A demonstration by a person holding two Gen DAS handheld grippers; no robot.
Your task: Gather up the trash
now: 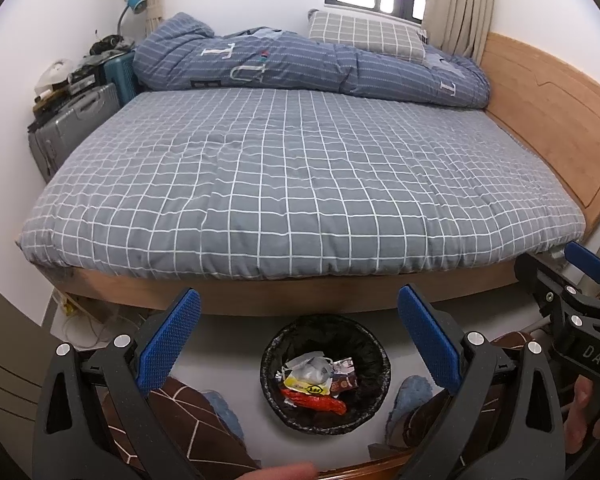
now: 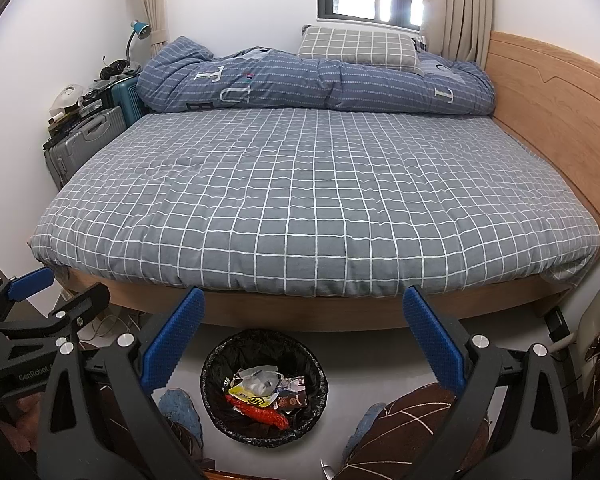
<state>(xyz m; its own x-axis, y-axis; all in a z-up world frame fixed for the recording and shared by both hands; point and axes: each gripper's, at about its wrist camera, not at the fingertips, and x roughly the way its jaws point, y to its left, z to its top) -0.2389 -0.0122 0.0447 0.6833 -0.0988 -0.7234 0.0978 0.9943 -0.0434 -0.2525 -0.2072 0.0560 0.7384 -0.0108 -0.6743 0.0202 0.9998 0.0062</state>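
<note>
A bed with a grey checked cover fills the room, a rolled blue duvet along its far side. On the floor before it stands a black-lined bin holding wrappers. The left tool and the right tool hover side by side above the bin, both spread wide and empty, pointing at the bed.
</note>
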